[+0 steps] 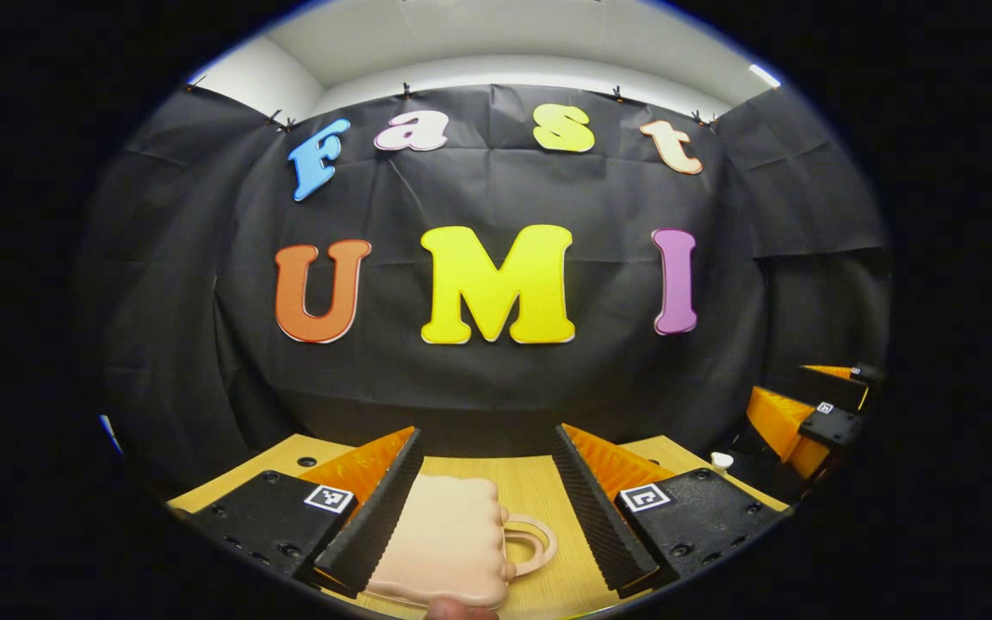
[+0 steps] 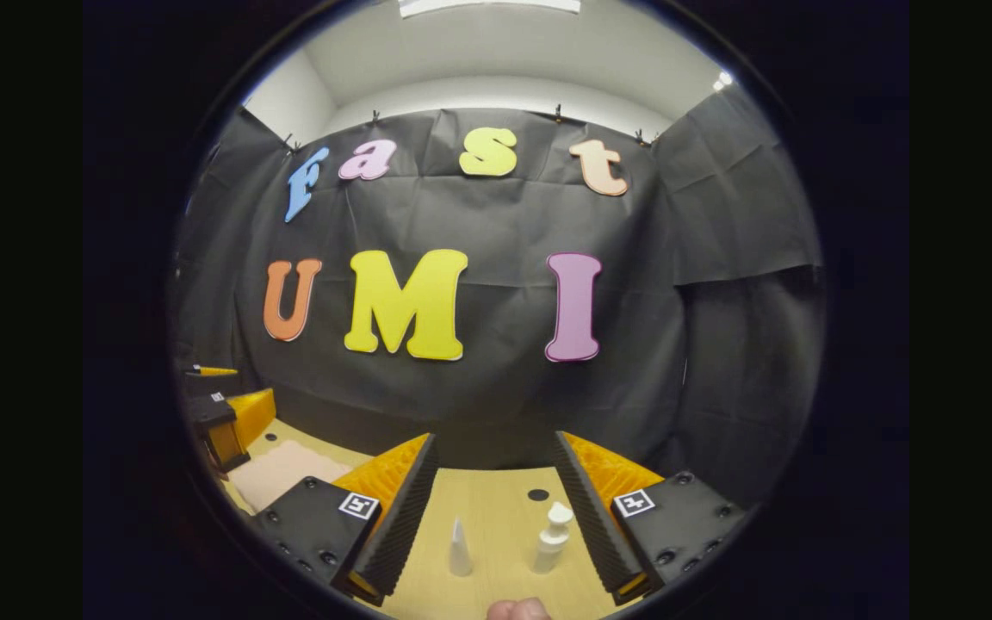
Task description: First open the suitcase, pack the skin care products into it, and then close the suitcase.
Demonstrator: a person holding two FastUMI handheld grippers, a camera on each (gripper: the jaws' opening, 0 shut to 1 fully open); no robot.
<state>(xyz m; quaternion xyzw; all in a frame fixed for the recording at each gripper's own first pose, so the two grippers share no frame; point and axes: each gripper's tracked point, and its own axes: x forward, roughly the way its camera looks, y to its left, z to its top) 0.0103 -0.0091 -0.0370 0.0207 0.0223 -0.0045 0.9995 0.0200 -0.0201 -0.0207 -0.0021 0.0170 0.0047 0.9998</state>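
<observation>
Here both tongs, left [image 1: 489, 482] and right [image 2: 496, 486], hang open: one framing the closed suitcase [image 1: 444, 538], the other framing two bottles [image 2: 552, 538] mid-table [image 2: 505, 508].

Small pale pink suitcase [image 1: 444, 538] lies flat and shut on the wooden tabletop [image 1: 539, 491], handle pointing right. Over to its right stand two white skin care bits: a cone-shaped tube [image 2: 459, 548] and, beside it, a pump bottle [image 2: 552, 538], both upright.
</observation>
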